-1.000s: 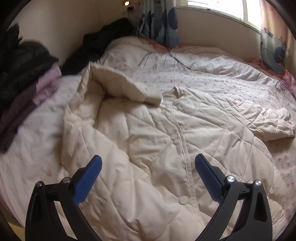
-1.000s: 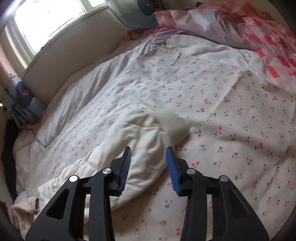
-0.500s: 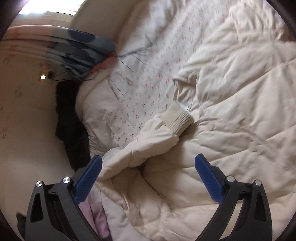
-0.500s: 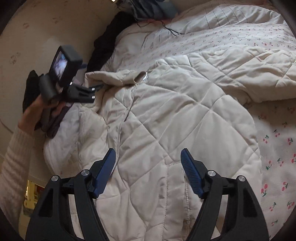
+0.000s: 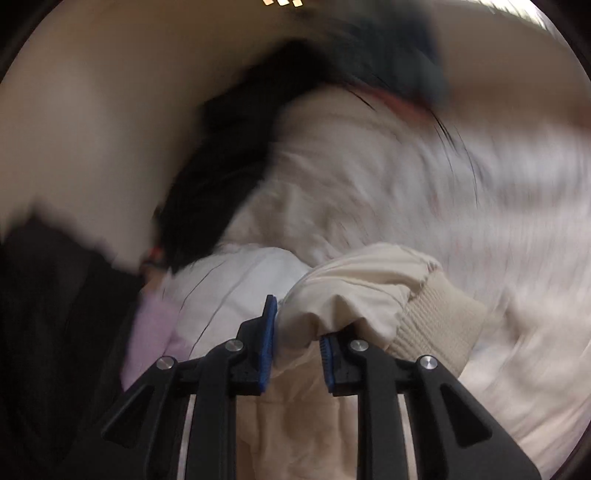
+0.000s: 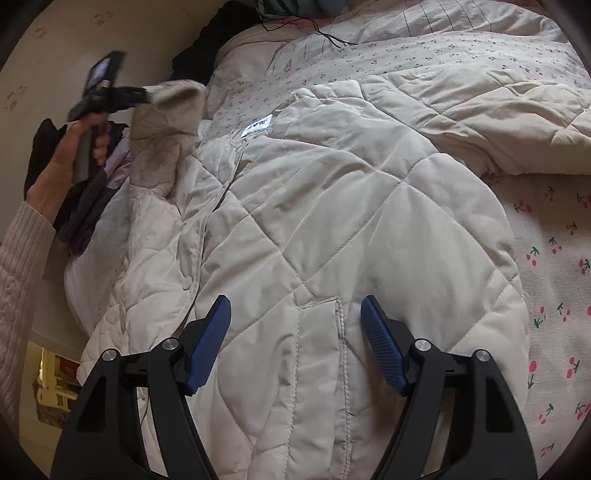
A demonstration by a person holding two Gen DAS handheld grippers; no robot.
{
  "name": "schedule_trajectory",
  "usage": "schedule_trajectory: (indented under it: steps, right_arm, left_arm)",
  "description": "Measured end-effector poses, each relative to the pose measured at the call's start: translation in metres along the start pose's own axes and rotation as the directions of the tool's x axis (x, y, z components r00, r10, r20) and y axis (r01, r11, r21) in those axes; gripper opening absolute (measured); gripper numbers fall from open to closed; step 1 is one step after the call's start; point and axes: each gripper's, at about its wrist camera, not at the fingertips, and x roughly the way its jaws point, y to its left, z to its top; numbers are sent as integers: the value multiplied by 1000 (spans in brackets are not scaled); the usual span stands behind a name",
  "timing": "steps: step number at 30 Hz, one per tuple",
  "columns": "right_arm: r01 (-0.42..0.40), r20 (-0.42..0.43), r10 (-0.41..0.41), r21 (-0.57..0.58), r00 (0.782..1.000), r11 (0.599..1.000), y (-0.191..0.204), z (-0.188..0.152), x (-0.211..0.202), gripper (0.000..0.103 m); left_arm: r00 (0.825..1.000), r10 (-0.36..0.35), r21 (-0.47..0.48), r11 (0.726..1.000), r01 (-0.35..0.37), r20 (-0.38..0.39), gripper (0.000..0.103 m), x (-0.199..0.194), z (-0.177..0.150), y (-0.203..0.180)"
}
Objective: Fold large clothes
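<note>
A large cream quilted jacket (image 6: 332, 206) lies spread on the bed, its inside label showing near the collar. My left gripper (image 5: 295, 332) is shut on the jacket's sleeve (image 5: 354, 291) just behind the ribbed cuff (image 5: 436, 317) and holds it lifted. In the right wrist view that gripper (image 6: 146, 96) shows at the far left with the sleeve (image 6: 162, 136) hanging from it. My right gripper (image 6: 295, 328) is open and empty just above the jacket's lower body.
The bed has a cherry-print cover (image 6: 554, 258). Dark clothes (image 6: 207, 48) and a purple garment (image 6: 88, 206) are piled along the wall on the left. A black cable (image 6: 325, 33) lies at the bed's far end. The left wrist view is motion-blurred.
My left gripper has closed on the sleeve near the cuff and lifted it. My right gripper has swung from the bedcover to over the jacket's body and stays open.
</note>
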Motion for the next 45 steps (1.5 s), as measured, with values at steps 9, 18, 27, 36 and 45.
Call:
schedule_trajectory:
  steps: [9,18,27,36,45]
  right_arm:
    - [36,73,-40,56,997,998,-14,8,-37,73]
    - [168,-61,-161,119,985,979,-58,-64,-130,81]
    - [174,-272,-153,55,950,983,-45,-142,-133,81]
    - [-90,-109,105,133,988,987,-16,-141,-126,15]
    - [-154,157,160,-48,975,987,35,-107,-255,11]
  left_arm:
    - [989,-11,-424,902,74,150,68,-135,1,180]
    - [947,-322,-96,942,323,26,89,-208,-192,145]
    - [837,-434,-381,874,301,-335,89,-151,-401,172]
    - [731,-560,-447,809,381,-390,21,-152,-454,142]
    - [748,-634,-402,747,530,-193,14,-256,-410,160]
